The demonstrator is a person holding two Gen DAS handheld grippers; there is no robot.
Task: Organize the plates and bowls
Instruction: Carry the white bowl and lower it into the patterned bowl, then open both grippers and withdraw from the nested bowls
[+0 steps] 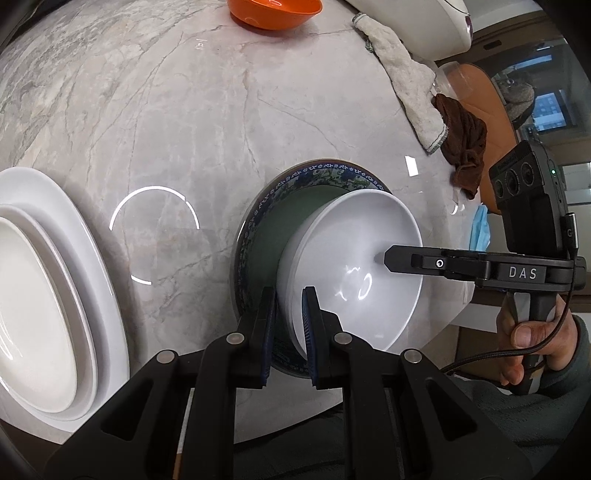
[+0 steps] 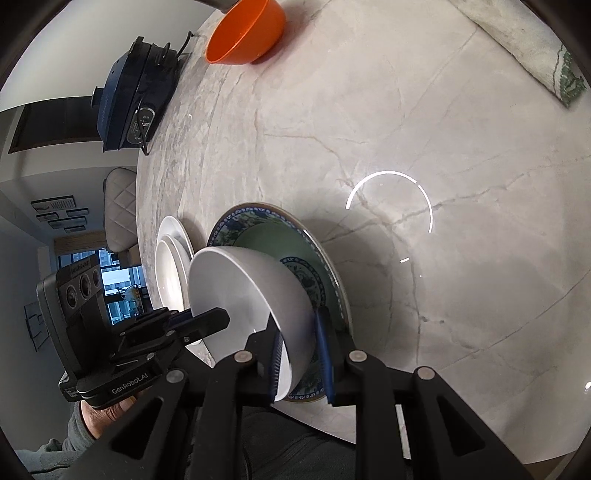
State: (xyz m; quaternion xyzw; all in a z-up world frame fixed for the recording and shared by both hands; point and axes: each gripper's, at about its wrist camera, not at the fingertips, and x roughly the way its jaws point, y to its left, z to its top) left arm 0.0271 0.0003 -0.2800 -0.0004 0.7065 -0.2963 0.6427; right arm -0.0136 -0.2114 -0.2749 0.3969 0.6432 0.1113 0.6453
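A white bowl (image 1: 351,240) is held by both grippers just over a green plate with a blue patterned rim (image 1: 273,229) near the table's front edge; I cannot tell whether it touches the plate. My left gripper (image 1: 290,295) is shut on the bowl's near-left rim, one pad inside and one outside. My right gripper (image 1: 388,260) reaches in from the right. In the right wrist view, the right gripper (image 2: 299,325) clamps the bowl (image 2: 236,280) wall, and the left gripper (image 2: 218,317) grips the opposite rim. The bowl hides much of the plate (image 2: 295,240).
Stacked white plates (image 1: 44,295) (image 2: 170,266) lie left of the patterned plate. An orange bowl (image 1: 273,13) (image 2: 243,33) sits at the far side. White cloth (image 1: 406,85), brown cloth (image 1: 461,147) and a blue mask (image 1: 480,232) line the right edge. A dark blue appliance (image 2: 129,99) stands far left.
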